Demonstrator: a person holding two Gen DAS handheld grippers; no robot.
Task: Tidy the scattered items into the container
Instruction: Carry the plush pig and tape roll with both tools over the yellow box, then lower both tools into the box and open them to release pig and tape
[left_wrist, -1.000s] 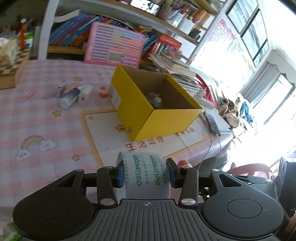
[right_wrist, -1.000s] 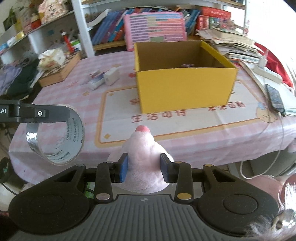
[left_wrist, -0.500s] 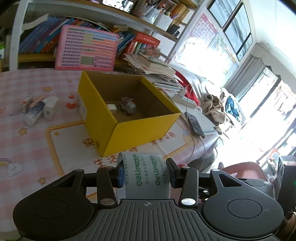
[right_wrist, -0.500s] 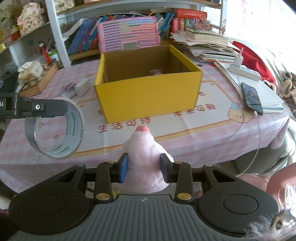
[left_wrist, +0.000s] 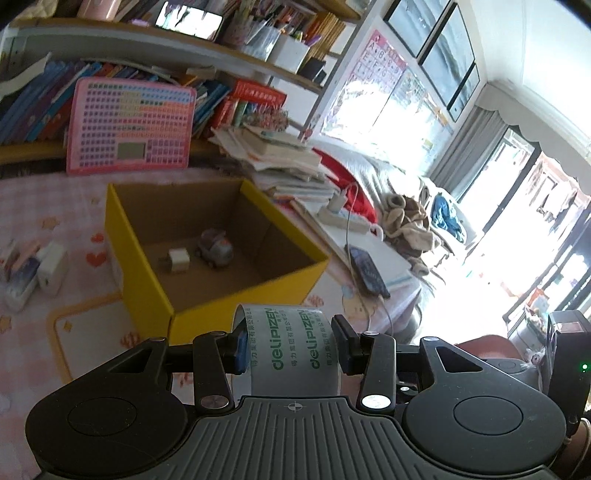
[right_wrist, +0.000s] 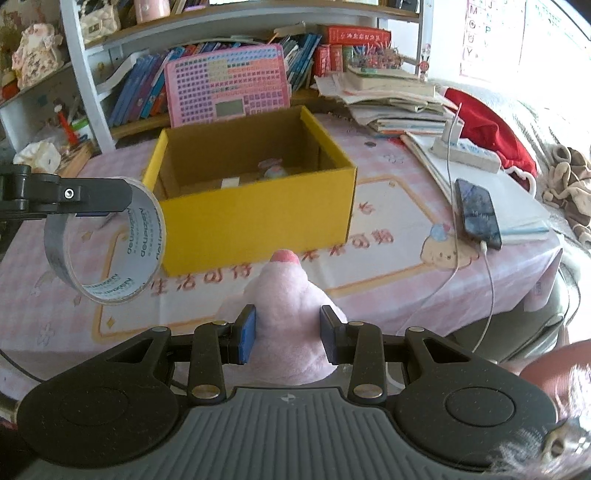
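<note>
Right, clutter first: pink keyboard toy (right_wrist: 226, 86) leans on the shelf behind the table's back edge, a stack of books and papers (right_wrist: 391, 99) sits at the back right corner, and along the right edge I see a power strip (right_wrist: 467, 153) and a phone (right_wrist: 478, 212) w/ cable hanging over the side. Near the left edge, in the left wrist view, a couple of small white packs (left_wrist: 35, 271) lie just beside the box. Nothing stands between my grippers and the yellow box (right_wrist: 258, 218).

Left gripper (left_wrist: 290, 347) is tilted down toward the box's near corner, clamped across the width of a tape roll (left_wrist: 293, 349) w/ green print; in the right wrist view that roll (right_wrist: 107, 240) hangs in the air left of the box's front wall, over the table. Right gripper (right_wrist: 288, 338) points down more steeply, squeezed on a pink plush toy (right_wrist: 290, 314), its red-tipped end aimed at the box front.

Box sits mid-table on the printed mat (right_wrist: 388, 254), open top. Inside on the floor: a small toy car (left_wrist: 214, 247) and, just beside it, a small white block (left_wrist: 179, 258).
</note>
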